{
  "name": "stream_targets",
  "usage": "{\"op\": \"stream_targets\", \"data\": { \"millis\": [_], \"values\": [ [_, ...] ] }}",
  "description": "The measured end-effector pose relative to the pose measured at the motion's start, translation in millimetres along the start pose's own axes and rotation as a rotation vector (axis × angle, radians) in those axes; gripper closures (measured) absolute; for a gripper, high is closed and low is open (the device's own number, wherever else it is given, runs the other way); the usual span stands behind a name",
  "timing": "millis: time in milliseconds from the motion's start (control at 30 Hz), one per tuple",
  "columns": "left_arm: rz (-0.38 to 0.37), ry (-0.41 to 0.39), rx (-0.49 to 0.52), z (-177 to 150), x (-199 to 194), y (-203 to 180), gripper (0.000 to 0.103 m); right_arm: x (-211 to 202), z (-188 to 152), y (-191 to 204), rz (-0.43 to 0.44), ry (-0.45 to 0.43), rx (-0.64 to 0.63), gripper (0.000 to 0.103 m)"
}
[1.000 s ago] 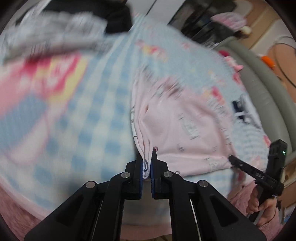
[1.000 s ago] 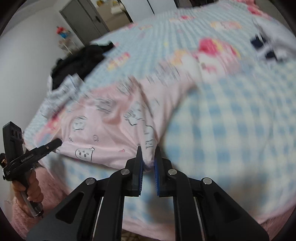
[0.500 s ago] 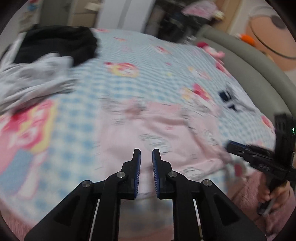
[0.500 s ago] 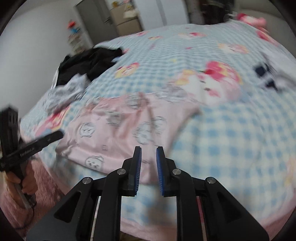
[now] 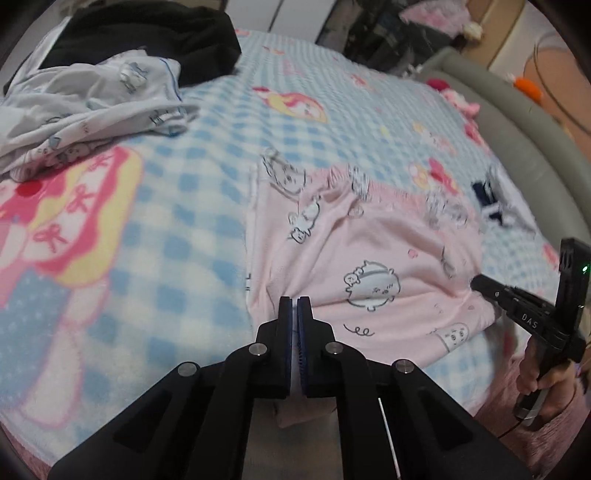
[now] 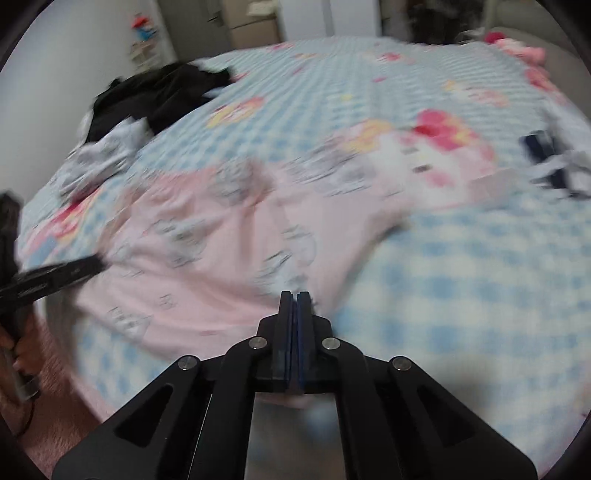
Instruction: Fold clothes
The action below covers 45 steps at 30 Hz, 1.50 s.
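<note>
Left wrist: left gripper (image 5: 294, 301) fingers pinch pink garment (image 5: 369, 258) hem, spread on bed (image 5: 184, 221); edge held, likely for folding. Right wrist: right gripper (image 6: 294, 297) fingers pinch opposite hem corner; blurred.

The bed (image 5: 207, 192) wears a blue-and-white checked cover printed with pink, red and yellow cartoon figures. A grey padded headboard (image 5: 517, 125) curves along its far right edge, with a pink plush toy (image 5: 460, 101) against it and an orange object (image 5: 528, 85) behind. Beyond the far edge stand a white wall (image 6: 55, 81), pale cupboard doors (image 6: 325, 18) and a small shelf (image 6: 144, 44) with colourful, blurred items.
</note>
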<state>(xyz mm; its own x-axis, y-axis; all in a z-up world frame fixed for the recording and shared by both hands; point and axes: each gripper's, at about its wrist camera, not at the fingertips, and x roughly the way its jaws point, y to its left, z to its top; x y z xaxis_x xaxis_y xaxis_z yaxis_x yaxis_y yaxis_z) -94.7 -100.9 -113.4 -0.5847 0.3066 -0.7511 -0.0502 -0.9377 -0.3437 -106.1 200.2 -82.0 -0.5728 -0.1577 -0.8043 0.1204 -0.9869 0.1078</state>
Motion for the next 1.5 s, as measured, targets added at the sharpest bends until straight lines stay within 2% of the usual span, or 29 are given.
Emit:
{"op": "stream_targets", "data": {
  "millis": [33, 67, 133, 200, 267, 333, 400, 467, 567, 667, 767, 867, 900, 967, 1033, 1067, 1100, 1133, 1167, 1233, 1267, 1300, 1333, 1367, 1433, 1500],
  "values": [
    [-0.006, -0.019, -0.011, 0.1, -4.1, 1.4, 0.09, -5.4, 1.9, -1.9, 0.001, -0.006, 0.005, 0.102],
    [-0.013, -0.048, -0.012, 0.2, -8.5, -0.3, 0.073, -10.1, 4.3, -1.7, 0.008, -0.011, 0.004, 0.101],
    [-0.047, -0.104, -0.007, 2.2, -14.9, -6.1, 0.051, -17.6, 9.5, 7.0, 0.048, -0.019, -0.021, 0.099],
    [-0.045, -0.116, 0.03, 4.6, -10.8, -16.3, 0.051, -24.0, 10.2, 23.6, 0.095, -0.029, -0.07, 0.096],
    [-0.026, -0.106, 0.084, 8.6, -0.7, -28.6, 0.051, -23.2, 8.9, 39.9, 0.14, -0.021, -0.114, 0.087],
    [-0.006, -0.095, 0.136, 12.7, 9.5, -40.3, 0.051, -17.1, 9.1, 37.8, 0.132, -0.004, -0.104, 0.087],
    [0.057, -0.05, 0.123, 15.3, 23.0, -30.6, 0.058, -11.0, 9.2, 35.6, 0.125, 0.014, -0.095, 0.087],
    [0.119, -0.006, 0.109, 18.1, 35.9, -21.0, 0.072, -5.0, 9.3, 33.4, 0.117, 0.032, -0.085, 0.091],
    [0.118, -0.03, 0.073, 25.0, 21.0, -9.3, 0.074, 4.1, 9.5, 30.1, 0.106, 0.058, -0.071, 0.096],
    [0.117, -0.054, 0.04, 31.9, 6.3, 1.7, 0.074, 1.5, 22.0, 29.3, 0.124, 0.044, -0.071, 0.091],
    [0.071, -0.031, 0.175, 41.2, 11.9, -32.9, 0.074, 0.0, 48.0, 49.7, 0.114, -0.002, -0.157, 0.09],
    [0.0, 0.094, 0.247, 49.9, 43.8, -56.5, 0.07, 29.1, 58.1, 66.3, 0.125, 0.086, -0.183, 0.09],
    [0.013, 0.1, 0.245, 50.2, 50.4, -55.1, 0.07, 39.6, 58.2, 71.9, 0.12, 0.119, -0.198, 0.09],
    [0.041, 0.111, 0.24, 50.7, 63.7, -52.3, 0.07, 56.7, 52.2, 81.1, 0.067, 0.157, -0.252, 0.093],
    [0.068, 0.121, 0.235, 51.2, 76.6, -49.4, 0.072, 63.5, 49.6, 74.1, 0.002, 0.144, -0.276, 0.098],
    [0.057, 0.114, 0.214, 51.7, 75.6, -44.1, 0.077, 66.9, 48.3, 70.6, -0.03, 0.138, -0.287, 0.103],
    [0.075, 0.109, 0.206, 52.2, 74.4, -39.5, 0.083, 68.5, 48.9, 64.2, -0.051, 0.131, -0.286, 0.103],
    [0.093, 0.103, 0.198, 52.6, 73.3, -34.8, 0.097, 67.1, 52.6, 53.4, -0.054, 0.123, -0.265, 0.103],
    [0.109, 0.098, 0.188, 53.1, 72.1, -30.1, 0.099, 65.0, 56.5, 43.6, -0.074, 0.113, -0.246, 0.103],
    [0.069, 0.097, 0.128, 56.2, 66.8, -19.8, 0.099, 57.5, 65.5, 28.2, -0.209, 0.072, -0.239, 0.103],
    [0.058, 0.083, 0.11, 56.8, 61.1, -18.4, 0.099, 52.4, 70.1, 19.9, -0.227, 0.06, -0.219, 0.103],
    [0.067, 0.058, 0.123, 56.3, 54.8, -21.6, 0.099, 45.8, 74.8, 10.4, -0.153, 0.067, -0.164, 0.103],
    [0.077, 0.033, 0.137, 55.8, 48.4, -25.0, 0.094, 38.0, 78.4, 1.8, -0.072, 0.068, -0.108, 0.101],
    [0.094, 0.0, 0.163, 55.0, 41.6, -31.2, 0.084, 29.3, 78.3, -0.9, 0.0, 0.058, -0.071, 0.1],
    [0.042, -0.034, 0.203, 54.6, 31.0, -44.1, 0.065, 15.7, 72.7, 7.5, 0.082, 0.04, -0.069, 0.097],
    [-0.021, -0.017, 0.22, 58.1, 34.7, -53.4, 0.063, 18.2, 70.6, 27.9, 0.141, 0.058, -0.11, 0.091]
  ]
}}
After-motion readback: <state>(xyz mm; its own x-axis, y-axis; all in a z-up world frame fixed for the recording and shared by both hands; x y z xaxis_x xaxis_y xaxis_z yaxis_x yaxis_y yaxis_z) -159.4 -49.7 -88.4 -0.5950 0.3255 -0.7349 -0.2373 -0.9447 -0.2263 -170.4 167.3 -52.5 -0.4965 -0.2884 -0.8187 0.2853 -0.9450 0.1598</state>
